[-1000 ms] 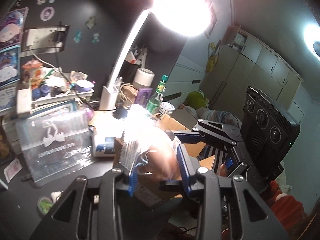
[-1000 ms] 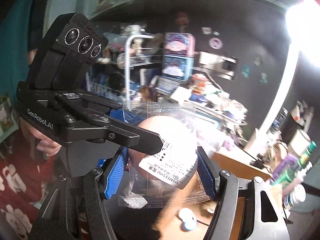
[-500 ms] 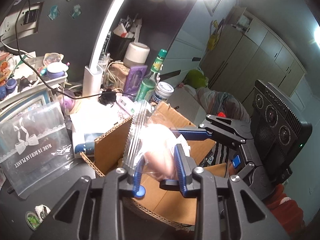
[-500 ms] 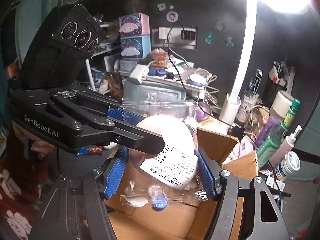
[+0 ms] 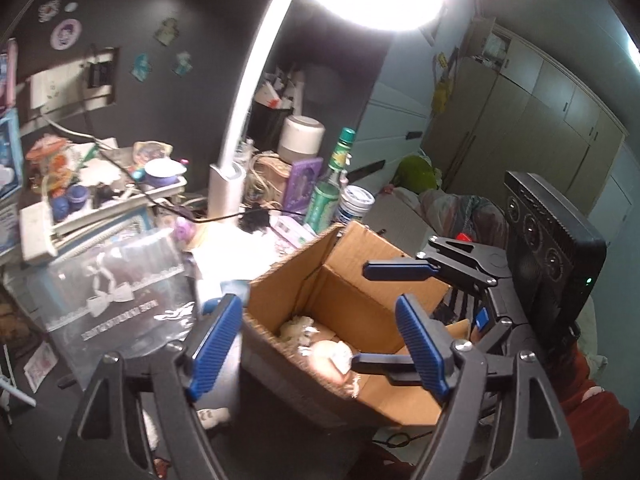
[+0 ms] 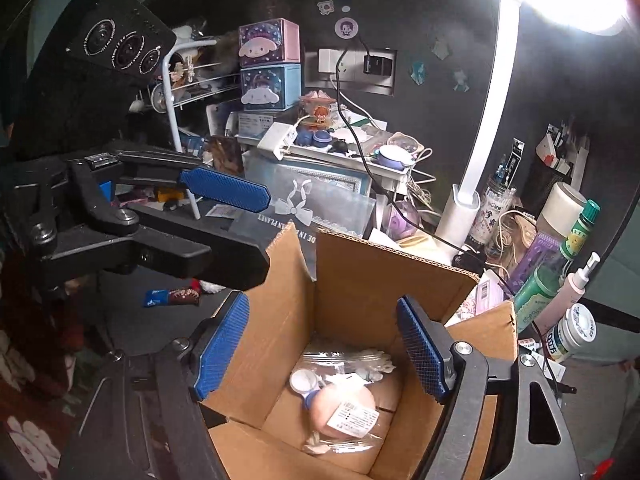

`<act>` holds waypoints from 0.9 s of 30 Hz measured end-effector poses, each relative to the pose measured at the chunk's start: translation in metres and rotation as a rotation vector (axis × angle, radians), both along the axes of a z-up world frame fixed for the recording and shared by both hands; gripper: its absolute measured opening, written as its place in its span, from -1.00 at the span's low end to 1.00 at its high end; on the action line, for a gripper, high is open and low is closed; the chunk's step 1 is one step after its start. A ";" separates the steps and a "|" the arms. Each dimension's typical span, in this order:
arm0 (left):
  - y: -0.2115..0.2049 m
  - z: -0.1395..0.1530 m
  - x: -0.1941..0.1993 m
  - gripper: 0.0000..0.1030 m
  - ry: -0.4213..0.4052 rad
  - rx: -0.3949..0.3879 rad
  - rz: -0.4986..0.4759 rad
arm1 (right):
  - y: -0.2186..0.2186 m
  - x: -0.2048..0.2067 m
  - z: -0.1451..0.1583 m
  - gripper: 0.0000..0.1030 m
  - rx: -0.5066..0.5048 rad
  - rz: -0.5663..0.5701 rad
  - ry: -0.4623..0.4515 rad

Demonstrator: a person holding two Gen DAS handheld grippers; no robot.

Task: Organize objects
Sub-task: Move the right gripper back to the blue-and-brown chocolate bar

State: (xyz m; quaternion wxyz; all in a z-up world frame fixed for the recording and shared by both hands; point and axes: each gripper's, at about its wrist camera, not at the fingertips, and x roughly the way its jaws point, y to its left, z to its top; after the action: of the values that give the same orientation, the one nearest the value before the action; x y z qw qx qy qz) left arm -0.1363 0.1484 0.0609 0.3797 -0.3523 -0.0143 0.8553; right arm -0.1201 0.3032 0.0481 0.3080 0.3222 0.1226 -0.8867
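An open cardboard box (image 6: 360,272) stands on the dark desk; it also shows in the left wrist view (image 5: 352,280). A pale round item in a clear labelled packet (image 6: 344,412) lies on the box floor, also seen in the left wrist view (image 5: 328,360), beside other small packets (image 6: 344,364). My left gripper (image 5: 320,344) is open and empty over the box's near left edge. My right gripper (image 6: 320,348) is open and empty above the box. Each gripper shows in the other's view, the right one (image 5: 400,312) and the left one (image 6: 224,220), both open.
A white desk lamp (image 5: 240,120) shines brightly behind the box. Green bottles and jars (image 6: 560,280) crowd the right. A clear gift bag (image 5: 116,292), a white tray of trinkets (image 6: 332,148) and stacked cartoon boxes (image 6: 268,64) stand on the left. A snack bar (image 6: 172,296) lies on the desk.
Both grippers held the packet together over the box. Now both have opened and the packet has dropped to the box floor.
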 end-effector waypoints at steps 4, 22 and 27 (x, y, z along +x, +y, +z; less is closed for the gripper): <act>-0.041 0.004 0.009 0.55 0.052 -0.004 0.102 | -0.020 0.013 0.007 0.43 -0.057 0.055 0.013; -0.221 -0.090 0.087 0.64 0.125 -0.074 0.456 | -0.210 0.029 -0.131 0.43 -0.047 0.306 -0.344; -0.239 -0.103 0.099 0.64 0.120 -0.074 0.487 | -0.234 0.005 -0.165 0.43 -0.035 0.217 -0.371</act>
State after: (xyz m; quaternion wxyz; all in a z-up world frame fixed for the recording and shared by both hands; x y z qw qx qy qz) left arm -0.0368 -0.0910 -0.0422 0.1495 -0.3008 -0.0450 0.9408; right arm -0.1149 0.0692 -0.1171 0.4245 0.4595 0.0824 -0.7758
